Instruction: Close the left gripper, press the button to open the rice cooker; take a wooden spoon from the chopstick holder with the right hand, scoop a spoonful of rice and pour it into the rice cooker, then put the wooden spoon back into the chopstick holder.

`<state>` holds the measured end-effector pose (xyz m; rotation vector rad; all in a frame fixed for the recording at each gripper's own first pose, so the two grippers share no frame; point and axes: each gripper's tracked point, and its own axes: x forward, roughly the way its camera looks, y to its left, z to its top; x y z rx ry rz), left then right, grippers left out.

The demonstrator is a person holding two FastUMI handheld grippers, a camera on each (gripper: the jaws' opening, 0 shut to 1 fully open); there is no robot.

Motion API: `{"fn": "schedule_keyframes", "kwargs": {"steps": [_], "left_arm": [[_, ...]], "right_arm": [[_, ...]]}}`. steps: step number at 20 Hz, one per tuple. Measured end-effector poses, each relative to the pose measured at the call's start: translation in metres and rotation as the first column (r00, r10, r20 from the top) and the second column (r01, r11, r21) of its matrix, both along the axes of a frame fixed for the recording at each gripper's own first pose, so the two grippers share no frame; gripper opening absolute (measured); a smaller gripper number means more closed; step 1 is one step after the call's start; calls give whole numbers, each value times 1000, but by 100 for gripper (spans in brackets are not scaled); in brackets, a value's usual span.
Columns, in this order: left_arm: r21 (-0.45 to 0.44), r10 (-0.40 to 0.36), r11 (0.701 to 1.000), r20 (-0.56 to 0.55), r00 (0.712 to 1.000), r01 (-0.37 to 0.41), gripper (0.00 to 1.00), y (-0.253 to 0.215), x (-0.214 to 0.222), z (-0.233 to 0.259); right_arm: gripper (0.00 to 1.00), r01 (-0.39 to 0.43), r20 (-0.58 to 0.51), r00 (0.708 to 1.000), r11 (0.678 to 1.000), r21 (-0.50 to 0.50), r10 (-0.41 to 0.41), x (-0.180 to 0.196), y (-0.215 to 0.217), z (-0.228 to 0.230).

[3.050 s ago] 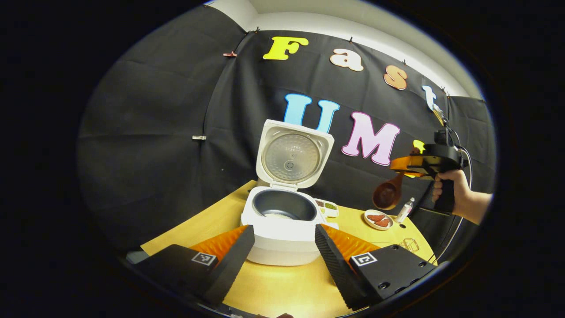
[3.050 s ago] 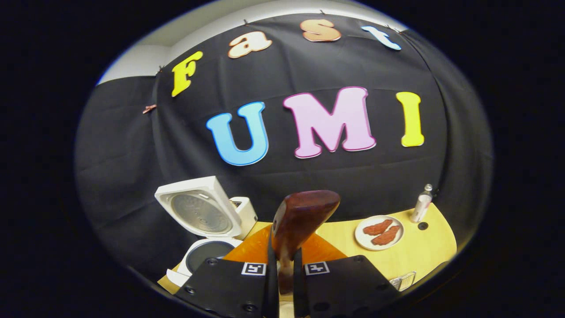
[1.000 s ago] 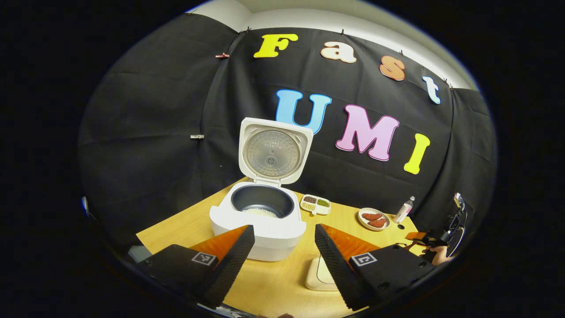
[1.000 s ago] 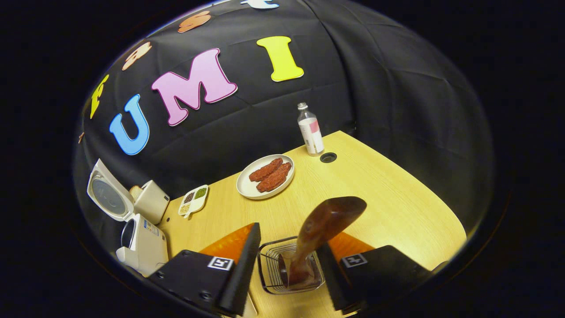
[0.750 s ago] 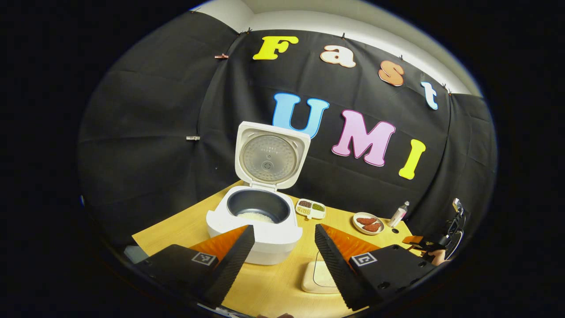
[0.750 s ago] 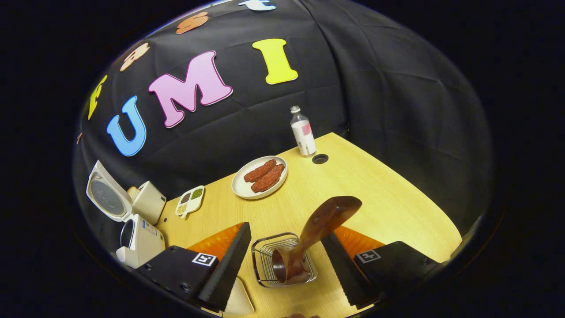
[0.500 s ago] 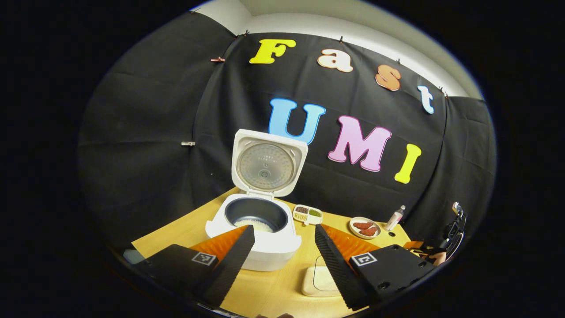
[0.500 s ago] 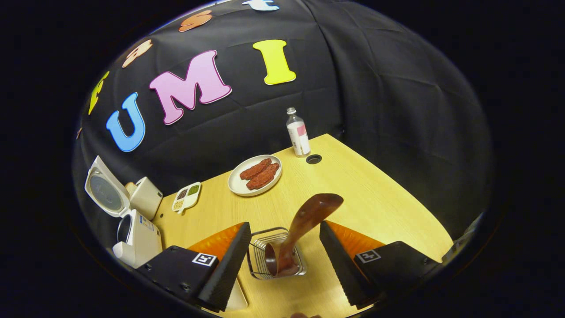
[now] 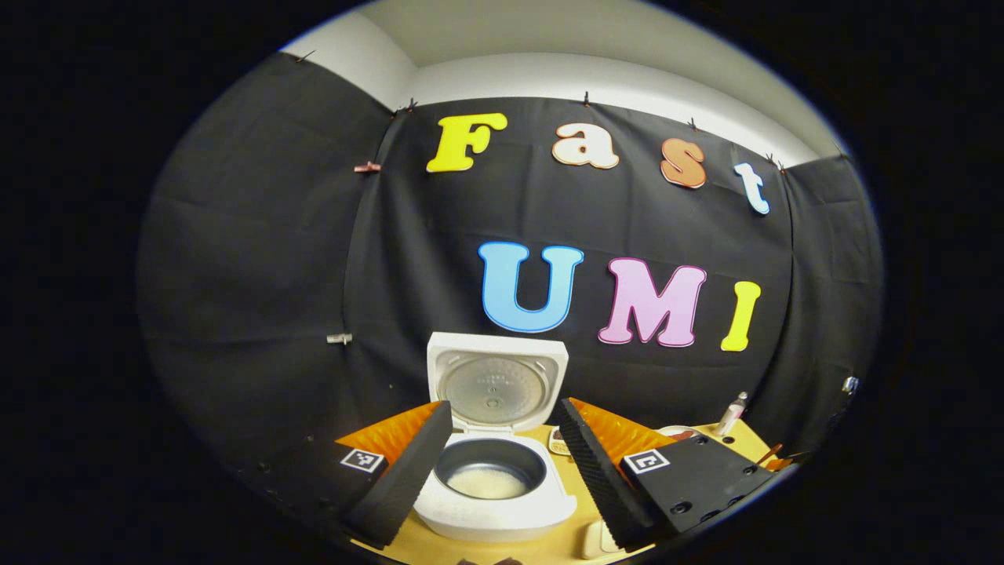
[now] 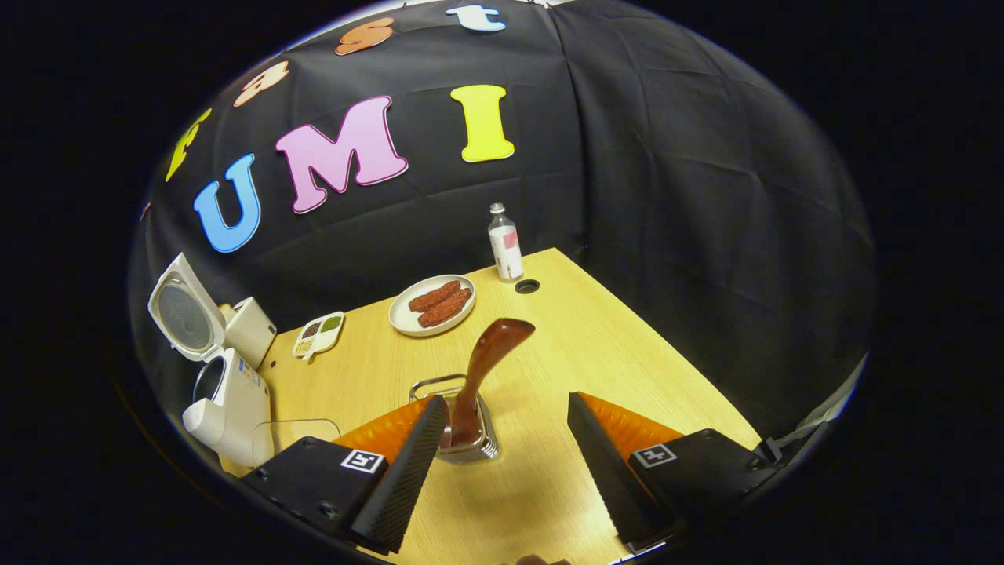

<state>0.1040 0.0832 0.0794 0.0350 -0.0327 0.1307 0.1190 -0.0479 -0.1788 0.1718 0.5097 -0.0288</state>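
I have let go of the wooden spoon (image 10: 482, 369): it now stands in the chopstick holder (image 10: 464, 420), handle end down and bowl leaning up toward 1 o'clock, and my right hand-held gripper (image 10: 502, 455) is wide open with nothing between its fingers. I judge that this was the last step, so the task looks finished.

Compared with one second ago, the spoon and the holder sit farther from the right gripper's fingers, so I have pulled this hand back and up; the holder is now at 11 o'clock from the gap instead of directly inside it. Three seconds ago the spoon was clamped in this gripper, high over the worktop (image 10: 596, 345).

My left hand-held gripper (image 9: 506, 463) is also wide open and holds nothing. The rice cooker (image 9: 494, 479) sits between its fingers, lid (image 9: 494, 388) up, white rice (image 9: 486, 482) in the pot. Its view has tilted upward since half a second ago, so more wall appears.
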Motion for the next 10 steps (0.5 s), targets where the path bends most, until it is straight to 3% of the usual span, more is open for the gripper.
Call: {"fn": "schedule_keyframes", "kwargs": {"steps": [10], "left_arm": [[-21, 10, 1000, 26, 1000, -10, 95, 44, 106, 82]], "right_arm": [[99, -21, 0, 1000, 999, -38, 21, -76, 4, 8]]}}
